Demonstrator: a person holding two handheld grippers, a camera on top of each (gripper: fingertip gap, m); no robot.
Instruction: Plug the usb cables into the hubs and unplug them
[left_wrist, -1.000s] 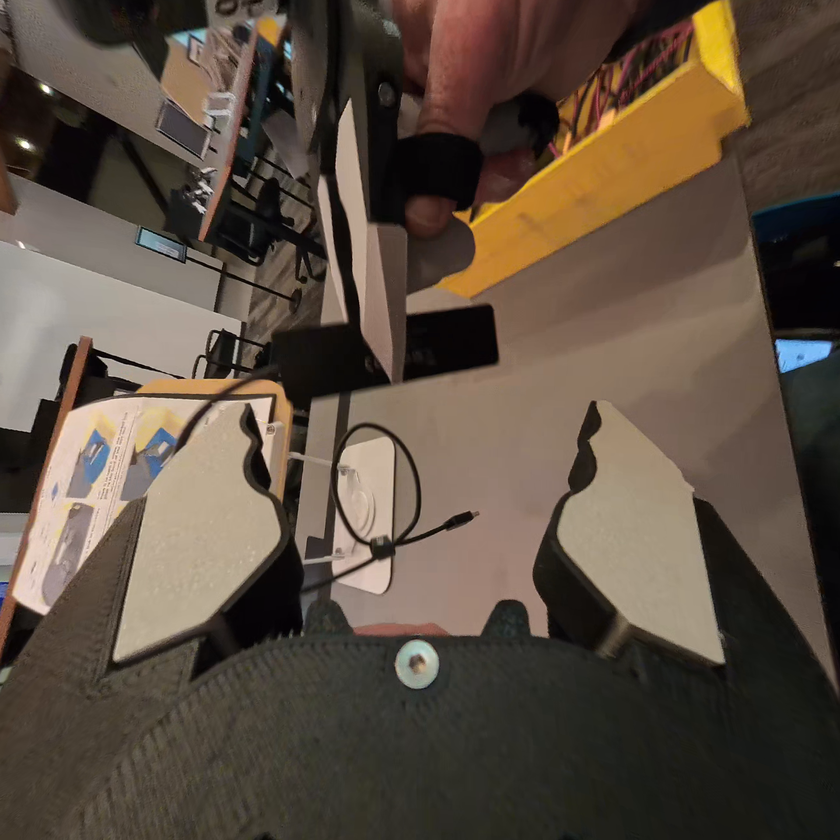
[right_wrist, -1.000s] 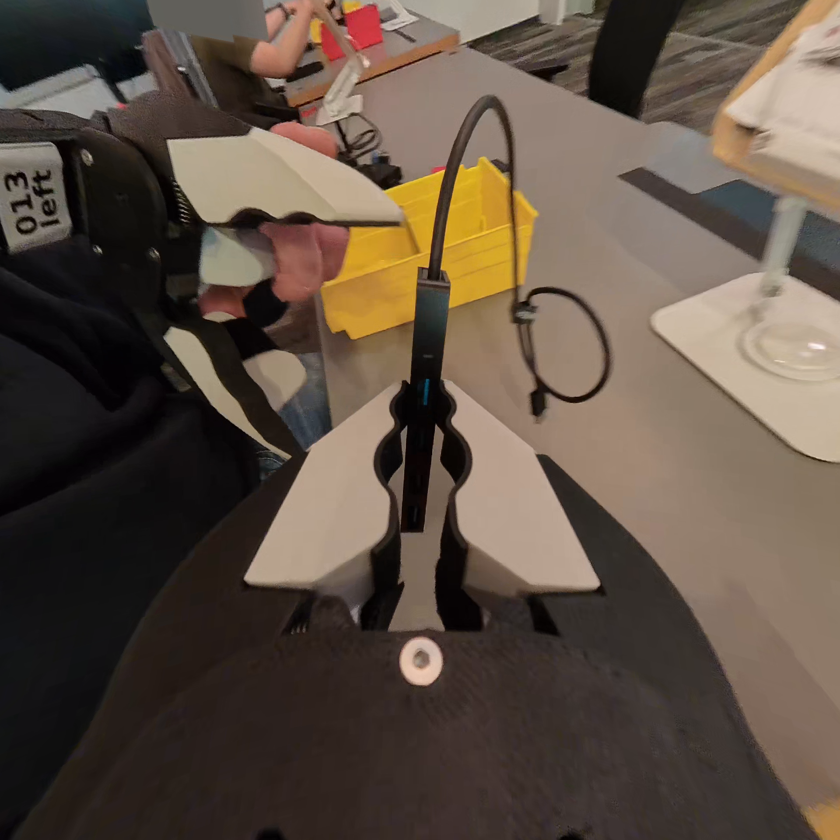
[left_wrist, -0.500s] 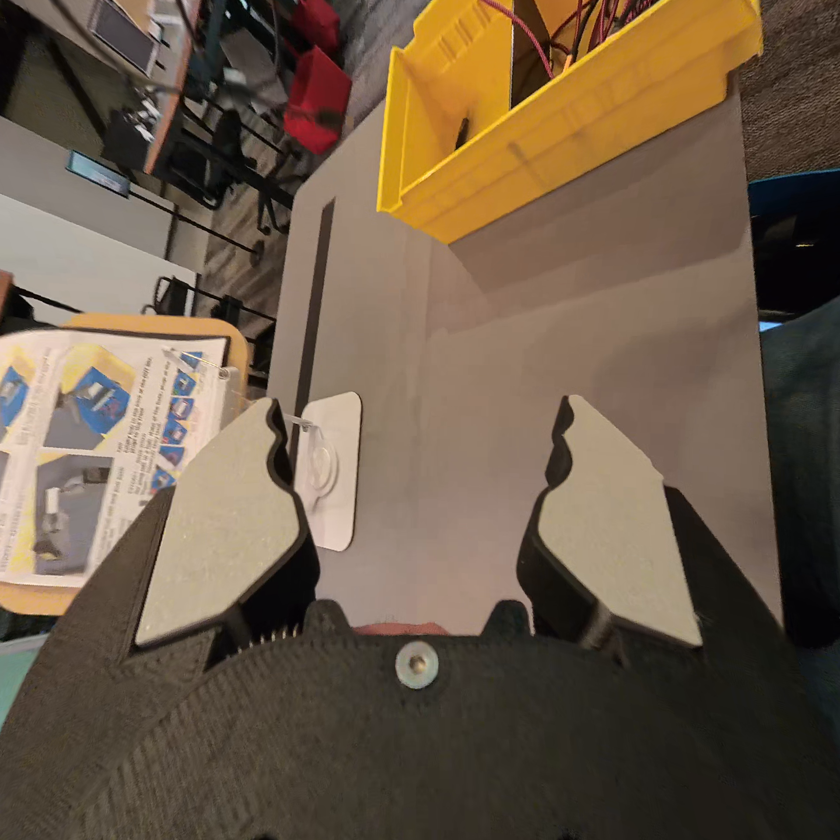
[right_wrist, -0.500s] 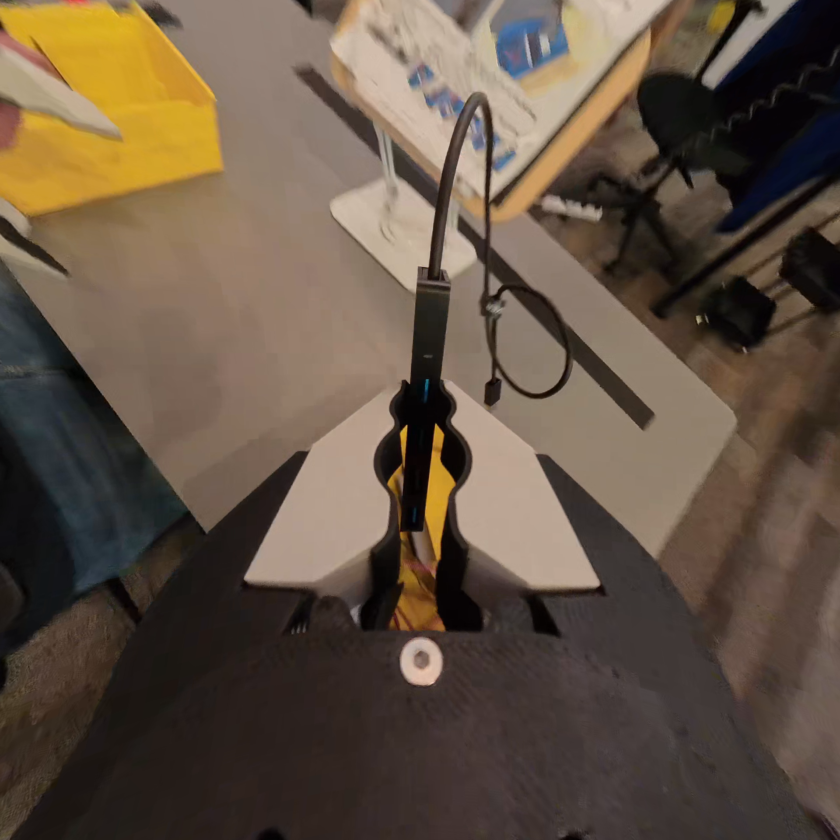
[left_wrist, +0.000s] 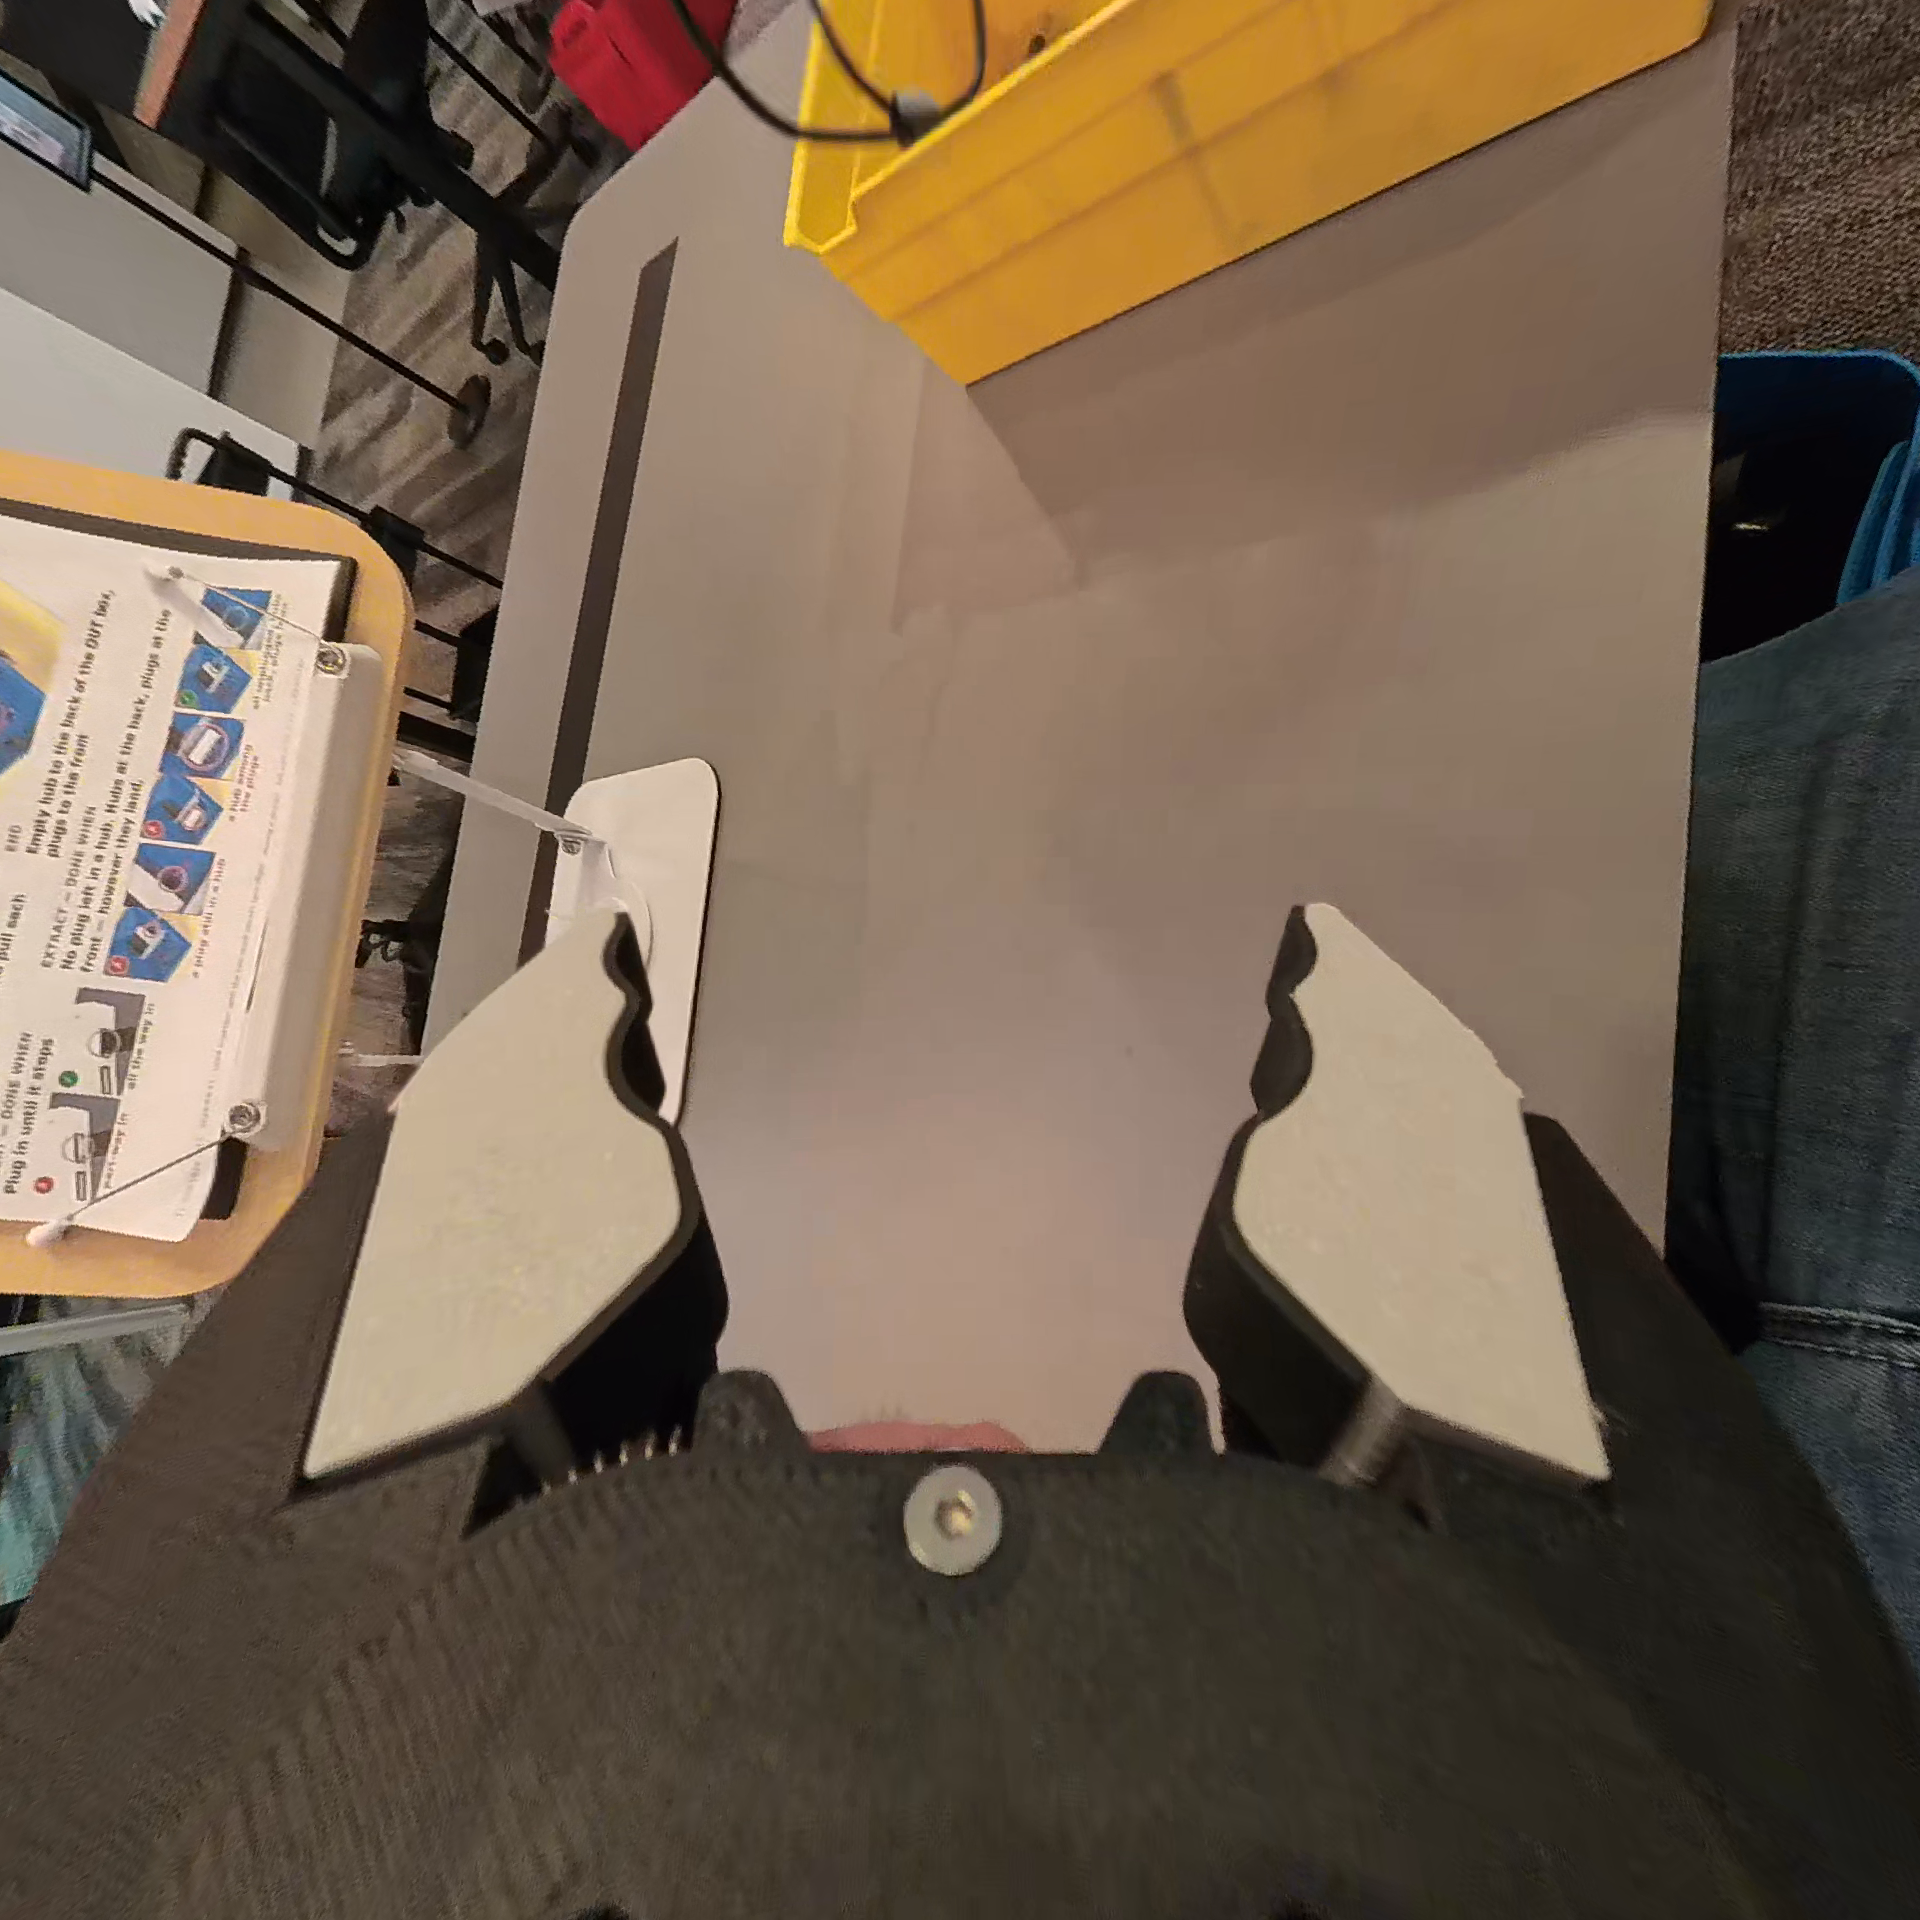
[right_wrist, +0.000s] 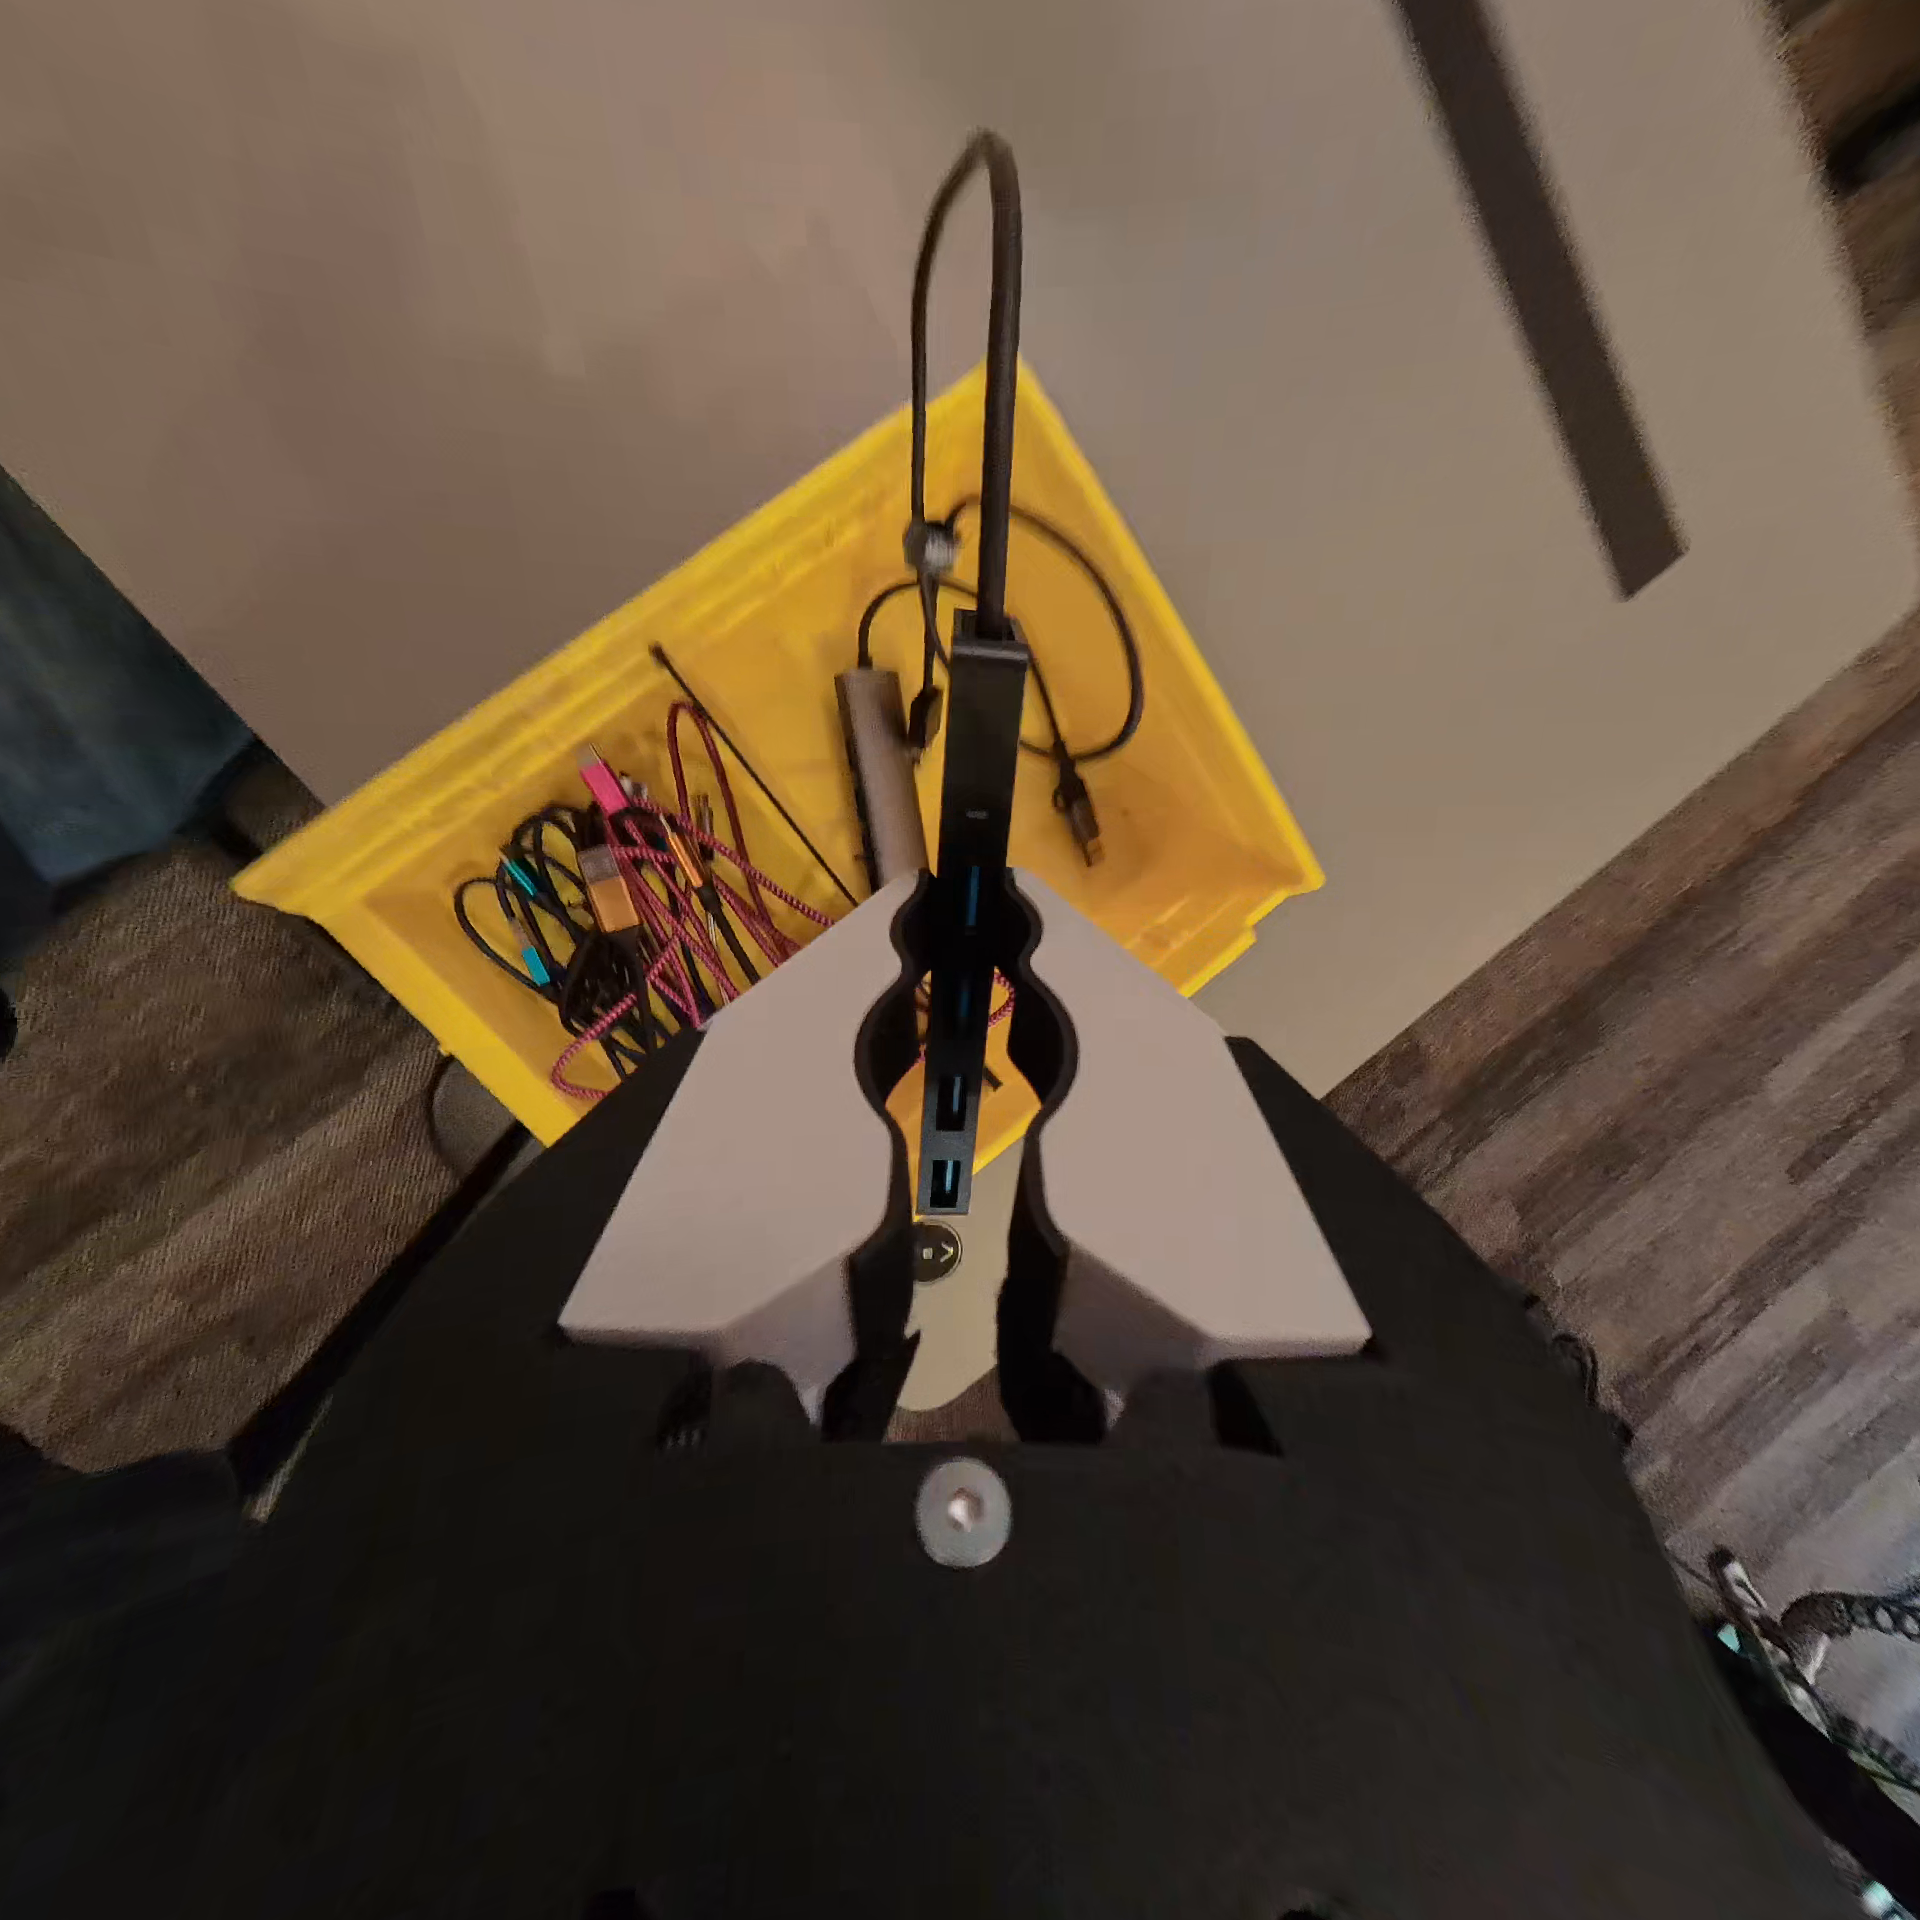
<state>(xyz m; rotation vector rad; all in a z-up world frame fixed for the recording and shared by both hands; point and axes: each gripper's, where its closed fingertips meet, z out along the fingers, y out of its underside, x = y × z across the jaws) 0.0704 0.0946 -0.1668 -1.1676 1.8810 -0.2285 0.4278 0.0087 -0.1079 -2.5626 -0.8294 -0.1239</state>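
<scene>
Left wrist view first: the left gripper (left_wrist: 956, 997) hangs over the bare grey table (left_wrist: 1143, 727), jaws spread wide with nothing between them. At the far end of the table sits the yellow bin (left_wrist: 1195, 177), a thin black cable loop (left_wrist: 883, 62) dangling above its near-left corner. On the left, a white stand base (left_wrist: 665, 862) rests on the table beside a dark strip, and an instruction sheet (left_wrist: 145, 883) is clipped to a tan board off the table's left edge. Blue denim shows along the right edge.

Over to the right wrist view: the right gripper (right_wrist: 961, 894) has its jaws pressed on a slim black usb hub (right_wrist: 971, 831), pinching it upright, ports facing the camera. The hub's cable (right_wrist: 987, 343) arches up and loops back down. It hangs directly above the yellow bin (right_wrist: 416, 894), where a tangle of coloured usb cables (right_wrist: 634, 883) fills the left side and a grey hub (right_wrist: 878, 769) lies in the right part.
</scene>
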